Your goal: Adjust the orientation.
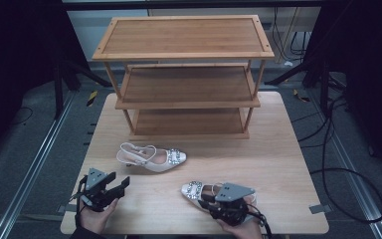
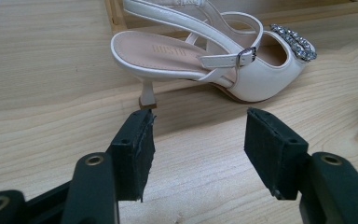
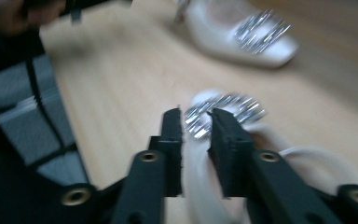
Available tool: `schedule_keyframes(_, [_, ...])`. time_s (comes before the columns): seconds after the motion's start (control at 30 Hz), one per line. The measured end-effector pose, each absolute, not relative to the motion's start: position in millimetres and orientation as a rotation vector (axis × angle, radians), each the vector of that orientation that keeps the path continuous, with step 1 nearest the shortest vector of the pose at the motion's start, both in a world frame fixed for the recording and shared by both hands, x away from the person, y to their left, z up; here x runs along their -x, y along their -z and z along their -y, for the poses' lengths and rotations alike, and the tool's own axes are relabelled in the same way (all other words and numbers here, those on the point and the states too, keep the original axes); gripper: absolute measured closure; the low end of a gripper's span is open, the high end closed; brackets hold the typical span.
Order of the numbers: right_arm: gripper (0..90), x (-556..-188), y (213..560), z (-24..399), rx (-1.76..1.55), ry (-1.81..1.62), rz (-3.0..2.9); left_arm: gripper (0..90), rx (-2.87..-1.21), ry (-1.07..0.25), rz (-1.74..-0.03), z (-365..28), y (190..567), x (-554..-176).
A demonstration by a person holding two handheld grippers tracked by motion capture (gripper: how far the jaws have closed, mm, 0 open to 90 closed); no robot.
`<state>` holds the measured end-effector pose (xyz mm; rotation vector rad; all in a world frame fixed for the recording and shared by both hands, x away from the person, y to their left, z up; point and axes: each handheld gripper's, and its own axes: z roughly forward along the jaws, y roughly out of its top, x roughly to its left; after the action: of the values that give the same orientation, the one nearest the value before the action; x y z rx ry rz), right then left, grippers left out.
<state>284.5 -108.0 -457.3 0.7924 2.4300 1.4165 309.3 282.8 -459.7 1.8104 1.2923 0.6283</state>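
Likely light but awkward: near shoe (image 1: pixel 201 191) is stiff-soled w/ thin straps and a snag-prone crystal buckle, so grip the side wall or heel cup, not the buckle. It lies on the surface (image 1: pixel 278 164) at 6 o'clock. Right tool (image 3: pixel 196 122) stands narrowly parted astride its upper; pressing or not, can't tell. Far shoe (image 1: pixel 154 158) sits at 11 o'clock of it, upright before the rack (image 1: pixel 184 74). Left tool (image 2: pixel 198 140) gapes wide, empty, aimed at it.

Blur and cut edges around the two shoes

In the right gripper view everything is blurred: whether the pads touch the near shoe (image 3: pixel 223 114) cannot be told, and the far shoe (image 3: pixel 242 35) is cut by the top edge. In the high view the right gripper (image 1: pixel 214 201) hides the near shoe's heel part.
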Motion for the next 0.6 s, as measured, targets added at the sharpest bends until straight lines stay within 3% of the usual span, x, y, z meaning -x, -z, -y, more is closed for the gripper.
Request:
schedule_keyframes(0.03, [64.2,-290.8,445.5,120.3,-0.788,-1.460,-2.356,40.8,-1.810,-0.630,-1.292,-283.1,459.7,-309.3])
schedule_keyframes(0.07, [64.2,-290.8,445.5,120.3,-0.788,-1.460,-2.356,40.8,-1.811,-0.630,-1.293,-283.4,459.8,-309.6])
schedule_keyframes(0.23, [43.8,-303.2,426.1,149.8,-0.850,-1.451,-2.248,39.9,-1.821,-0.632,-1.300,-286.6,462.2,-312.3])
schedule_keyframes(0.27, [36.0,-306.4,422.9,159.5,-0.862,-1.437,-2.223,39.4,-1.822,-0.630,-1.301,-287.8,462.8,-313.0])
schedule_keyframes(0.37, [30.8,-310.0,421.3,168.1,-0.880,-1.416,-2.219,38.9,-1.819,-0.632,-1.310,-291.4,463.3,-313.8])
schedule_keyframes(0.5, [17.0,-316.2,427.4,186.9,-0.905,-1.365,-2.253,38.0,-1.814,-0.635,-1.321,-295.1,464.3,-315.2])
schedule_keyframes(0.6, [14.3,-314.7,433.1,192.4,-0.904,-1.357,-2.273,37.8,-1.812,-0.635,-1.325,-296.0,464.7,-315.7])
